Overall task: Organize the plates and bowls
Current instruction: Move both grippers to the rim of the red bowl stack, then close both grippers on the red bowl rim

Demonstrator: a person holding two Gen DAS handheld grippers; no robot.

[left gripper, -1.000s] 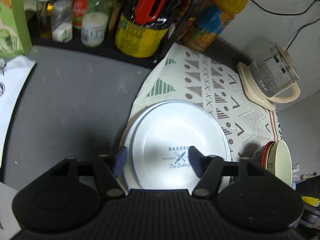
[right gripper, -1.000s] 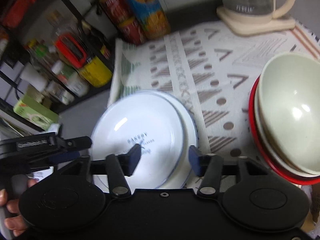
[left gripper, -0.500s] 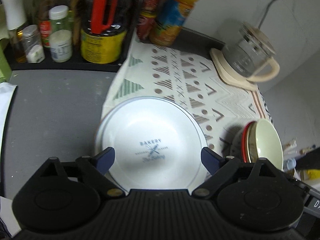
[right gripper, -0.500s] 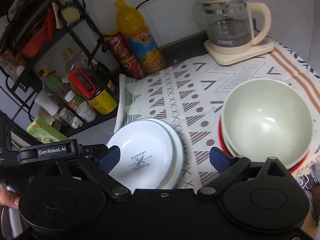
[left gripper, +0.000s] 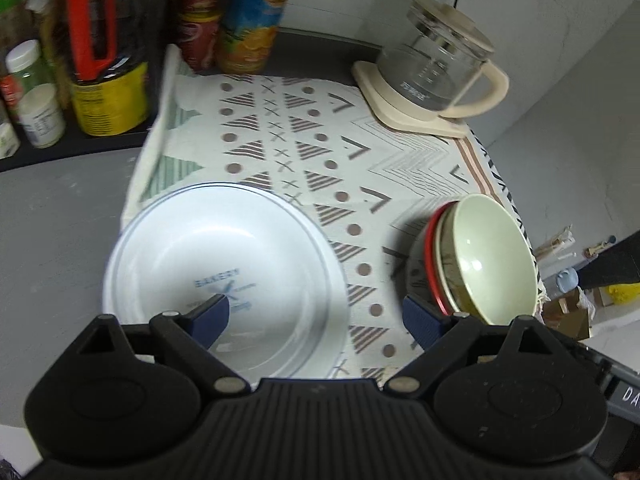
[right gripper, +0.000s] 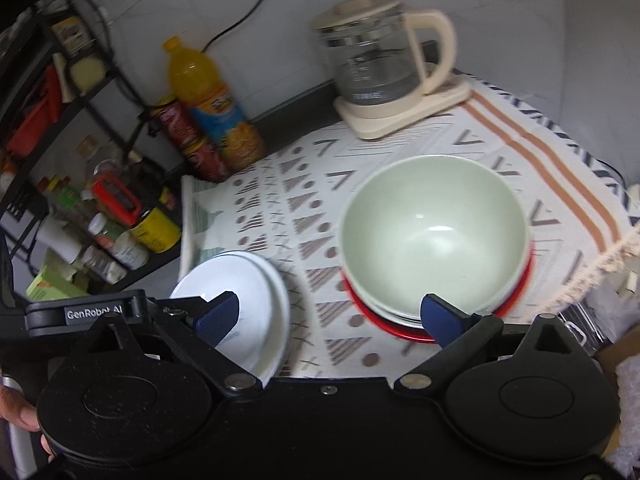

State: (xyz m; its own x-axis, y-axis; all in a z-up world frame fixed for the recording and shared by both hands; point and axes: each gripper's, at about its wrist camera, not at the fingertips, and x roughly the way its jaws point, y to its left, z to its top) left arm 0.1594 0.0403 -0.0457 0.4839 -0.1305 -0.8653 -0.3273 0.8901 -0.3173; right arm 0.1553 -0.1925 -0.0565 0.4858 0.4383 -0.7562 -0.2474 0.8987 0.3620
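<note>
Two stacked white plates (left gripper: 224, 264) with a blue "BAKERY" print lie at the left edge of a patterned cloth (left gripper: 360, 152). To their right stand nested bowls (left gripper: 484, 256): pale green on top, a red rim lowest. My left gripper (left gripper: 316, 316) hovers open above the plates' right side, nothing between its blue pads. In the right wrist view my right gripper (right gripper: 332, 312) is open above the cloth, with the plates (right gripper: 244, 300) at its left pad and the bowls (right gripper: 432, 232) at its right pad. The other gripper's black body (right gripper: 92, 312) shows at the left.
A glass kettle (left gripper: 436, 68) on a cream base stands at the back right of the cloth. An orange juice bottle (right gripper: 212, 108) and red cans (right gripper: 188, 140) stand at the back. A black shelf (right gripper: 80, 184) with jars and a yellow tin lines the left.
Both grippers opened wide and pulled back from the stacked plates, letting them go. Both views widened, bringing the nested bowls and the kettle further into sight.
</note>
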